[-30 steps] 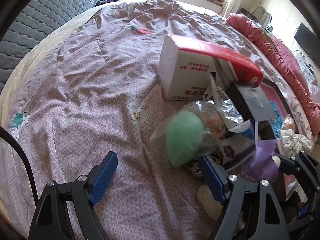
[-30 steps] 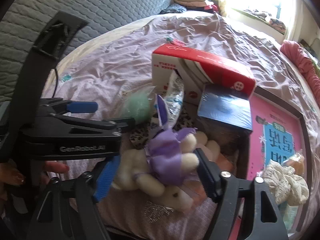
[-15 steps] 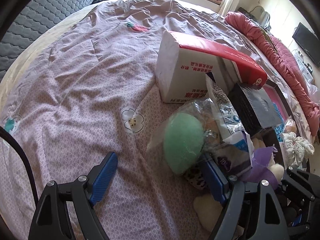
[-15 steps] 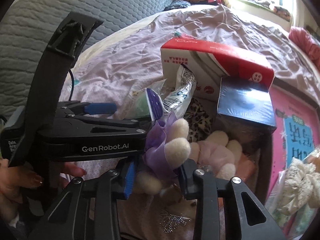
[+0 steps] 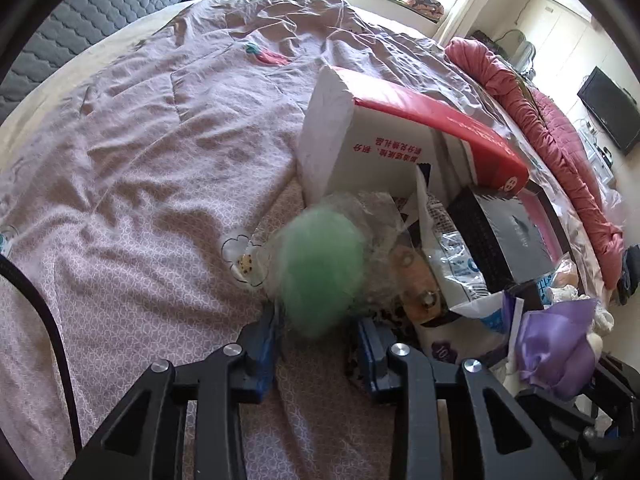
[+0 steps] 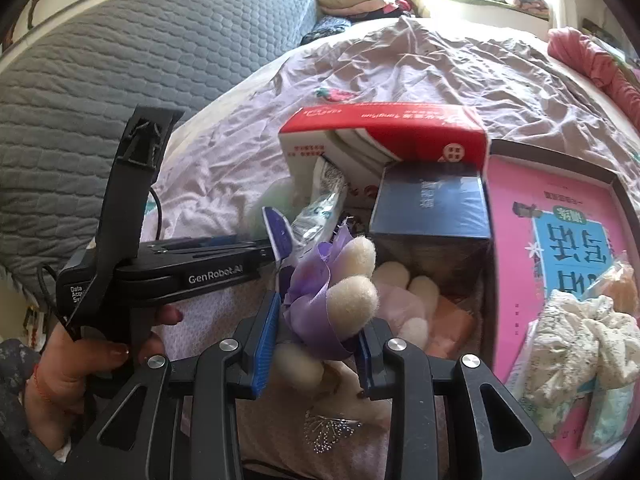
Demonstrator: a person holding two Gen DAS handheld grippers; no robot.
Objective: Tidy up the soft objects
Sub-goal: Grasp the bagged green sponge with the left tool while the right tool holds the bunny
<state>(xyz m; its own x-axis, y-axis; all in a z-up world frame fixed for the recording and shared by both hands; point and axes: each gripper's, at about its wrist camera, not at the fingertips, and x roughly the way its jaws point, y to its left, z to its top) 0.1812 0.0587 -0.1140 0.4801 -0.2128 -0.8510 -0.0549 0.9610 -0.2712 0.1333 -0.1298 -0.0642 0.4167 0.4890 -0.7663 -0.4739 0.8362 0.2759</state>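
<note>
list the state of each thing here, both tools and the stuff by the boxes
left tool: jaws have just been closing, now shut on the green plush ball in plastic
right tool: jaws have just been closing, now shut on the purple-ribboned plush toy
red and white box: lying on the bed, flap open
dark blue box: closed, against the red and white box
bedsheet: wrinkled

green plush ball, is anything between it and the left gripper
Only its own clear plastic bag. The left gripper has just been closing around the green plush ball, its pads at the ball's sides.
</note>
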